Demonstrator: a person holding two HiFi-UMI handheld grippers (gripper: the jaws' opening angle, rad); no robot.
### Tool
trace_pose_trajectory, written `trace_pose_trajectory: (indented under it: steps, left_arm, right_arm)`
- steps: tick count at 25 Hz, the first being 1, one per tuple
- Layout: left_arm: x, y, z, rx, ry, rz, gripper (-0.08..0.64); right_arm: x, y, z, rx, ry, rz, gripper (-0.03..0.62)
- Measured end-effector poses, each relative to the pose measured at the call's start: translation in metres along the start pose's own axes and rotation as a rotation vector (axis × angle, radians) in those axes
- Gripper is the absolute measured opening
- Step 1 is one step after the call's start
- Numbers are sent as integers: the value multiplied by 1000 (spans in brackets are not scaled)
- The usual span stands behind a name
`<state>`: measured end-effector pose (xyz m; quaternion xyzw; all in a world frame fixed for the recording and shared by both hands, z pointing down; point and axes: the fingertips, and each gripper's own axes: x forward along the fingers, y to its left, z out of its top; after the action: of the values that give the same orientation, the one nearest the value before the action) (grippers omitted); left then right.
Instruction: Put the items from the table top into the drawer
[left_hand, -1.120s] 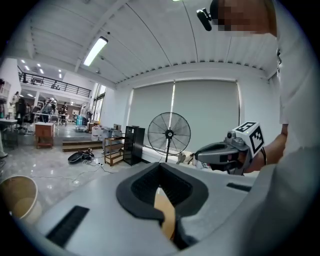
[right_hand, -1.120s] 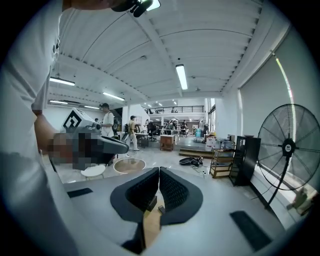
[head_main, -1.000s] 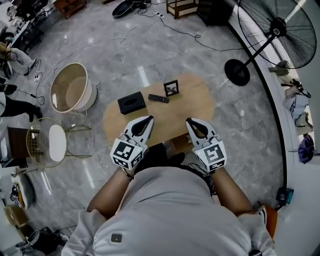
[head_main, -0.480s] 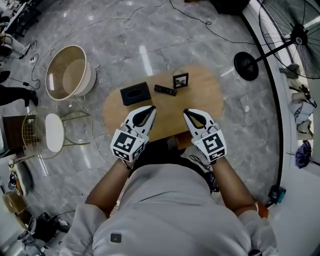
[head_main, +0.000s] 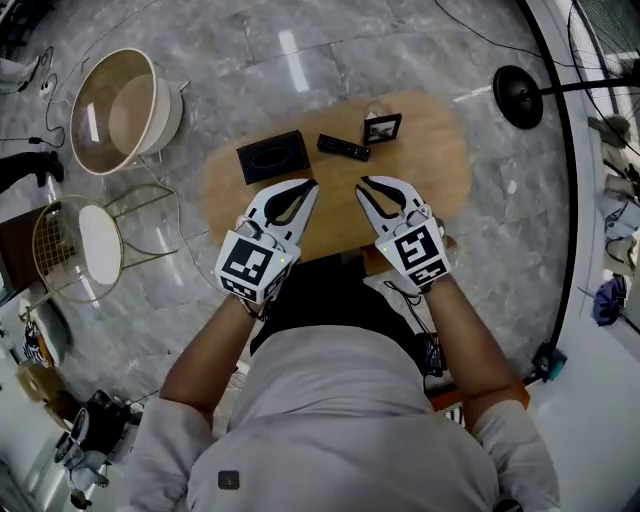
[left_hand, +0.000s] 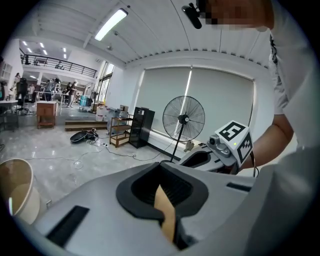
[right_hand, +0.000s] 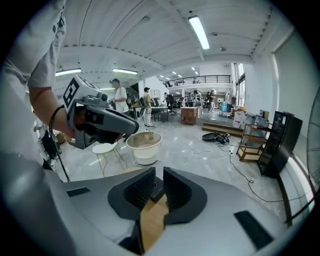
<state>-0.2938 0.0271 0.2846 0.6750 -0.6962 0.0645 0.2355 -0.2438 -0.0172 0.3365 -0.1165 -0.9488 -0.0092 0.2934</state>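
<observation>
Left gripper (head_main: 311, 184): fingers (left_hand: 145, 187) clenched together, nothing between; over near edge of counter (head_main: 440, 165).
Right gripper (head_main: 366, 183): fingers have just been opening, narrow gap, empty; also over counter's near edge.
Black tissue box (head_main: 272, 157), remote control (head_main: 343, 148), upright picture frame (head_main: 382, 128): on counter's far half, untouched.
</observation>
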Motion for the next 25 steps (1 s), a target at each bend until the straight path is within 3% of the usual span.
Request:
trace_pose_trajectory:
  steps: [5, 12, 25]
  left_arm:
    - [34, 36, -29, -15, 42, -5, 9]
    - [75, 87, -76, -50, 90, -5, 9]
    - [118, 138, -149, -106, 139, -28, 9]
  right_arm:
    - [58, -20, -35, 6, 69, 39, 123]
    - [143, -41, -112, 46, 242, 71, 196]
    - [260, -56, -240, -11, 482, 108, 244]
